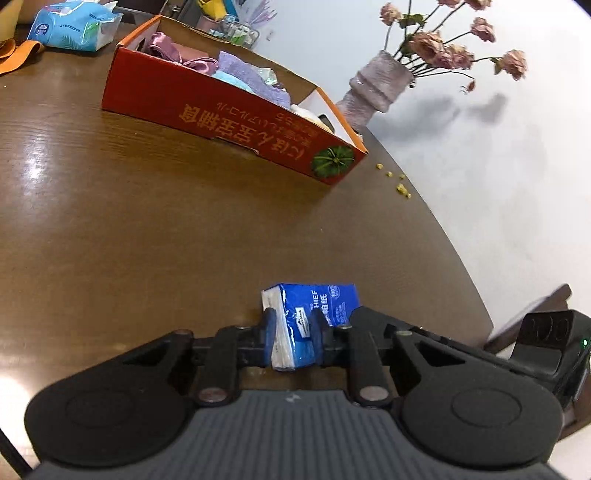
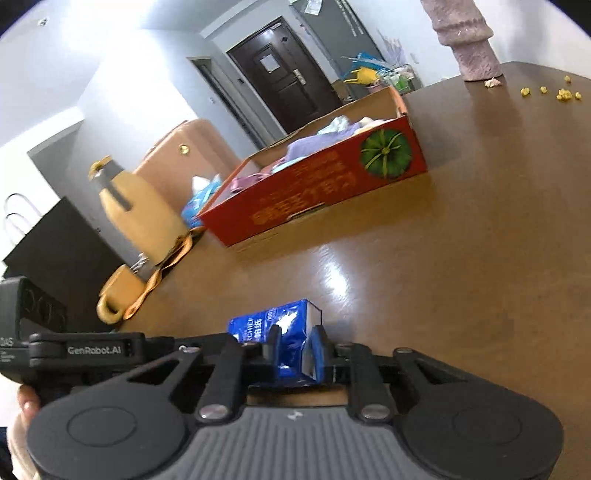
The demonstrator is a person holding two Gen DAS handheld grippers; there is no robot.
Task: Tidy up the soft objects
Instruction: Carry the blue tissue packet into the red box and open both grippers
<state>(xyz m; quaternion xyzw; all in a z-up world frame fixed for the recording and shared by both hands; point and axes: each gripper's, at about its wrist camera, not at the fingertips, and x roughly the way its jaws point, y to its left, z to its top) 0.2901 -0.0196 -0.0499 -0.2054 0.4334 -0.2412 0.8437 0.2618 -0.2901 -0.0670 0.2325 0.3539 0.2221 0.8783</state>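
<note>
Left gripper [image 1: 291, 328] and right gripper [image 2: 295, 350] both clamp one small blue plastic tissue packet [image 1: 314, 310], held near the brown wooden bench [image 1: 147, 221] edge. Bare surface separates it from one orange cardboard box [image 1: 229, 114] of folded cloths [image 1: 243, 70].

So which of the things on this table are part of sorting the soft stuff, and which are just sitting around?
Part of the job:
- blue tissue pack, gripped by both the left tongs and the right tongs
- orange box already holding cloths

Just lying about:
- vase of dried flowers
- yellow crumbs
- tan bag
- light blue wipes pack, possibly still to sort
</note>
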